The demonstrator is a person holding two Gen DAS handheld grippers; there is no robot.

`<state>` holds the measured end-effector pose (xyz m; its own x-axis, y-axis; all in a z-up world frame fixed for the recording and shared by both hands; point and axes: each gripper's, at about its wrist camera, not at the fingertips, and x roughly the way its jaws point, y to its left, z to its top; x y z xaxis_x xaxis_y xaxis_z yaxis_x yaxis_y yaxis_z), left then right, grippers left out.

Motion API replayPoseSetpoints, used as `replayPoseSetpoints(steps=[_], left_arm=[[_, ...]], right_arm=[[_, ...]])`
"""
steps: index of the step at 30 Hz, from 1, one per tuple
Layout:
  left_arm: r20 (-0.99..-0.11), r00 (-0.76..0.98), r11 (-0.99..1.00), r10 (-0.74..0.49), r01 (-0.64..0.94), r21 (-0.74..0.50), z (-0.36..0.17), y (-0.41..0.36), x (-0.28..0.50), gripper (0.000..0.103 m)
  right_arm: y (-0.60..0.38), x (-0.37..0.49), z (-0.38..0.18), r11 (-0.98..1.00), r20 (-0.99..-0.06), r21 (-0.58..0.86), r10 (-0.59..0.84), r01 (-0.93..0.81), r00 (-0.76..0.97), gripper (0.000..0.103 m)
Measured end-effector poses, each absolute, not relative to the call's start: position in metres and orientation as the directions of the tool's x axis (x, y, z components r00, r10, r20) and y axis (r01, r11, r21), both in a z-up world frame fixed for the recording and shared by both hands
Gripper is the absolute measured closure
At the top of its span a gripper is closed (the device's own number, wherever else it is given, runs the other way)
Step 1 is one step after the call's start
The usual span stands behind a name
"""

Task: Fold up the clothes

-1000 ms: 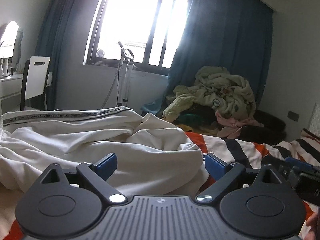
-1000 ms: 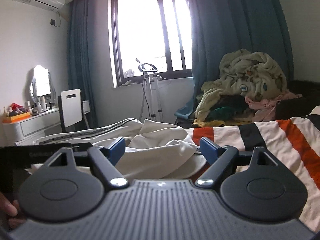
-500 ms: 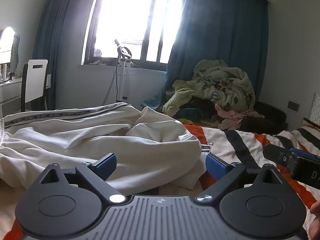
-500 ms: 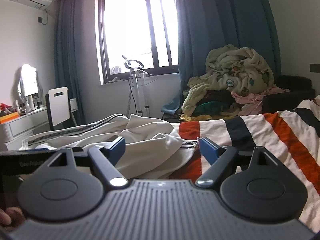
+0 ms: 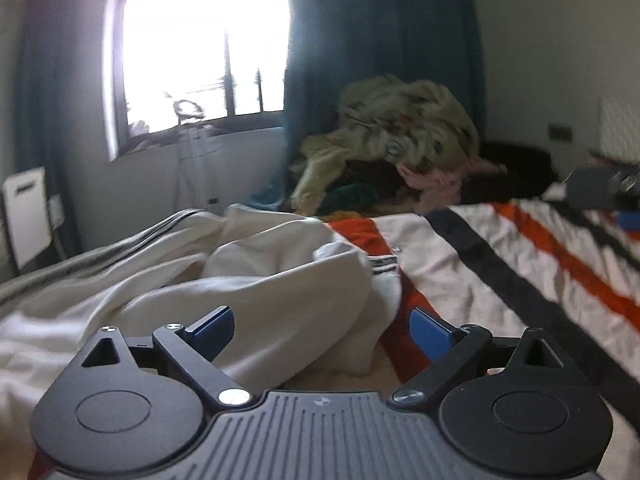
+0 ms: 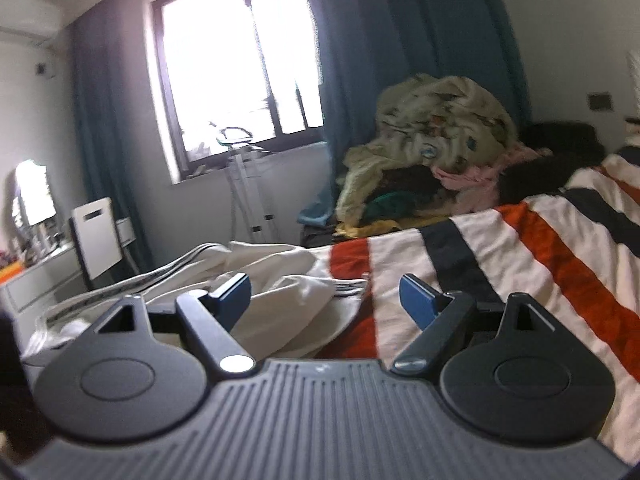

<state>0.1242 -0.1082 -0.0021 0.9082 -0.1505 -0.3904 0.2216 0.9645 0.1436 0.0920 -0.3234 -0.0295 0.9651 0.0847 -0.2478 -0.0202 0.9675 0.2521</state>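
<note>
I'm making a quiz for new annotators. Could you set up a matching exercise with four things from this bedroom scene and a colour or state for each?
Things:
1. garment
2. bedspread
3. curtain
4. left claw

Descriptions:
A. dark teal
B. open, empty
C. cream, crumpled
D. orange, black and white stripes

Pairs: 1-C, 2-D, 3-A, 4-B

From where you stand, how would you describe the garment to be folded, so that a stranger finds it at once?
Start at the striped bed cover. On its left part lies a crumpled cream garment, just ahead of the open left tool. Unlike the heap of clothes by the curtain, it is plain cream with a dark striped band along one edge.
</note>
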Motion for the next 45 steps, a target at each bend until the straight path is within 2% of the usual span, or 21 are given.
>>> replayPoseSetpoints(steps=[4, 10, 12, 15, 16, 17, 18, 20, 23, 30, 34, 37, 40, 45], left_arm=[[-0.408, 0.904, 0.939, -0.125, 0.241, 0.246, -0.019, -0.151, 0.18, 0.007], [-0.407, 0.913, 0.878, 0.007, 0.189, 0.439, -0.061, -0.21, 0.269, 0.009], [-0.398, 0.915, 0.84, 0.068, 0.163, 0.517, -0.077, -0.223, 0.292, 0.008], [-0.33, 0.919, 0.762, 0.214, 0.054, 0.645, -0.097, -0.236, 0.326, 0.012], [-0.311, 0.915, 0.742, 0.256, 0.02, 0.67, -0.101, -0.237, 0.336, 0.016], [-0.317, 0.91, 0.74, 0.268, 0.016, 0.673, -0.102, -0.235, 0.344, 0.033], [-0.338, 0.904, 0.754, 0.261, 0.028, 0.657, -0.1, -0.231, 0.348, 0.044], [-0.382, 0.894, 0.803, 0.235, 0.043, 0.594, -0.088, -0.22, 0.35, 0.08], [-0.416, 0.894, 0.863, 0.165, 0.073, 0.5, -0.063, -0.205, 0.339, 0.085], [-0.365, 0.93, 0.969, -0.035, 0.121, 0.216, 0.029, -0.136, 0.221, 0.088], [-0.328, 0.94, 0.982, -0.094, 0.142, 0.123, 0.044, -0.084, 0.134, 0.088], [-0.426, 0.899, 0.991, -0.104, 0.128, 0.028, 0.027, -0.047, 0.091, 0.088], [-0.526, 0.846, 0.996, -0.086, 0.082, -0.031, 0.006, -0.021, 0.078, 0.087], [-0.556, 0.825, 0.995, -0.099, 0.065, -0.081, 0.01, -0.011, 0.077, 0.071]], right_arm=[[-0.341, 0.109, -0.037, 0.966, -0.321, 0.246, 0.003, 0.081, 0.947, 0.019], [-0.373, 0.138, -0.064, 0.934, -0.405, 0.307, -0.047, 0.184, 0.913, 0.019], [-0.383, 0.151, -0.074, 0.922, -0.423, 0.327, -0.055, 0.209, 0.904, 0.019], [-0.393, 0.172, -0.09, 0.909, -0.446, 0.35, -0.05, 0.225, 0.894, 0.019], [-0.394, 0.177, -0.095, 0.908, -0.451, 0.354, -0.045, 0.225, 0.891, 0.019], [-0.395, 0.183, -0.1, 0.906, -0.457, 0.358, -0.039, 0.225, 0.888, 0.02], [-0.397, 0.188, -0.105, 0.905, -0.463, 0.362, -0.034, 0.224, 0.886, 0.019], [-0.397, 0.196, -0.112, 0.906, -0.472, 0.361, -0.028, 0.222, 0.881, 0.019], [-0.398, 0.205, -0.116, 0.905, -0.474, 0.362, -0.028, 0.223, 0.88, 0.02], [-0.395, 0.19, -0.105, 0.915, -0.426, 0.344, -0.046, 0.209, 0.903, 0.02], [-0.386, 0.172, -0.091, 0.93, -0.389, 0.323, -0.036, 0.173, 0.92, 0.02], [-0.376, 0.154, -0.081, 0.932, -0.37, 0.345, 0.029, 0.109, 0.929, 0.02], [-0.365, 0.137, -0.072, 0.926, -0.351, 0.375, 0.107, 0.035, 0.93, 0.02], [-0.348, 0.13, -0.079, 0.866, -0.362, 0.492, 0.294, -0.087, 0.885, 0.02]])
